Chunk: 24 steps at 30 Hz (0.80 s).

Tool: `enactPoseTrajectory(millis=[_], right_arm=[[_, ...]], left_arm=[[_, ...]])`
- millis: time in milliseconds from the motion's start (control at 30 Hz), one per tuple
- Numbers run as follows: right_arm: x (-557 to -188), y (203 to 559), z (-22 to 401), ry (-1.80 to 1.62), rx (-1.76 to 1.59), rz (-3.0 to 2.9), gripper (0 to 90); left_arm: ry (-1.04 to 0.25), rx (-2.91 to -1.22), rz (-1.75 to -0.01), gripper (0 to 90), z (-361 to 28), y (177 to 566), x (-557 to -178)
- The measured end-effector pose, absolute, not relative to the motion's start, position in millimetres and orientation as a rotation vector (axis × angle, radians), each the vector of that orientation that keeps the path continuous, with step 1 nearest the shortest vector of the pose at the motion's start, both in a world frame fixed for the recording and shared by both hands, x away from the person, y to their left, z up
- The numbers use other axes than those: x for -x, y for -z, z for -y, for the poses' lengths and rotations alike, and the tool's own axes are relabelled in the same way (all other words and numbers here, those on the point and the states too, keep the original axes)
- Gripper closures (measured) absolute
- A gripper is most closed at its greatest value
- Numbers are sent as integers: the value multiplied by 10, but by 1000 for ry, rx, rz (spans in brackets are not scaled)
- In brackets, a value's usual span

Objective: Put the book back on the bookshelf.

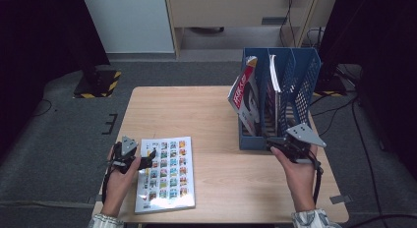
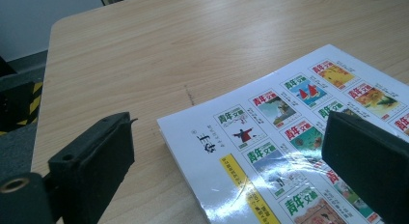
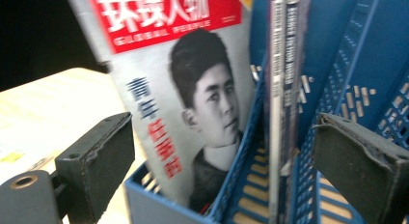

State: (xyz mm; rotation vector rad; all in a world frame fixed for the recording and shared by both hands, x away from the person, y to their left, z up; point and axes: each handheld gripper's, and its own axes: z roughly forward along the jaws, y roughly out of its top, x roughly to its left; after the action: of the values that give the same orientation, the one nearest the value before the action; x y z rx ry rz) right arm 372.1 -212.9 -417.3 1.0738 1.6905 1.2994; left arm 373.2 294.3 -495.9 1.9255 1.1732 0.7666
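While both grippers sit at the near edge, nothing is gripped yet. Left gripper (image 1: 147, 158) jaws spread wide, straddling the left edge of the booklet (image 1: 167, 174), empty. Booklet lies flat on the table (image 1: 206, 110), near-left, its near edge close to the table's near edge. Right gripper (image 1: 282, 145) also spread, empty, jaws pointed at the near end of the blue rack (image 1: 300, 85); can't tell if it touches the rack.

Progress, my read: early. Rack at far-right already holds a red-titled magazine (image 1: 244, 98) leaning in the left slot and thin volumes (image 1: 274, 78) in the next; rightmost slot looks free. Booklet still to be picked up and filed.

Room: bare wood between booklet and rack, clear path across. Booklet edge lies flush on the wood, so getting a jaw under it is likely the hard part. Rack sits near the table's right edge, little margin there.
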Motion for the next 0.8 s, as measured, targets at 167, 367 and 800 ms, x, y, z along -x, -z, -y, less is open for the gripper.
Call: enactPoseTrajectory(millis=[167, 367, 800], right_arm=[[-3577, 4293, 1970, -1316, -1043, -1771, 124], [-3557, 4407, 1736, -1354, -1029, -1861, 122], [-3483, 4570, 1185, -1366, -919, -2025, 99]], left_arm=[[-771, -1949, -1164, 41, -2915, 4964, -3727], [-770, -1955, -1167, 42, -2918, 4979, -3735], [-773, -2004, -1156, 49, -2874, 5017, -3752]])
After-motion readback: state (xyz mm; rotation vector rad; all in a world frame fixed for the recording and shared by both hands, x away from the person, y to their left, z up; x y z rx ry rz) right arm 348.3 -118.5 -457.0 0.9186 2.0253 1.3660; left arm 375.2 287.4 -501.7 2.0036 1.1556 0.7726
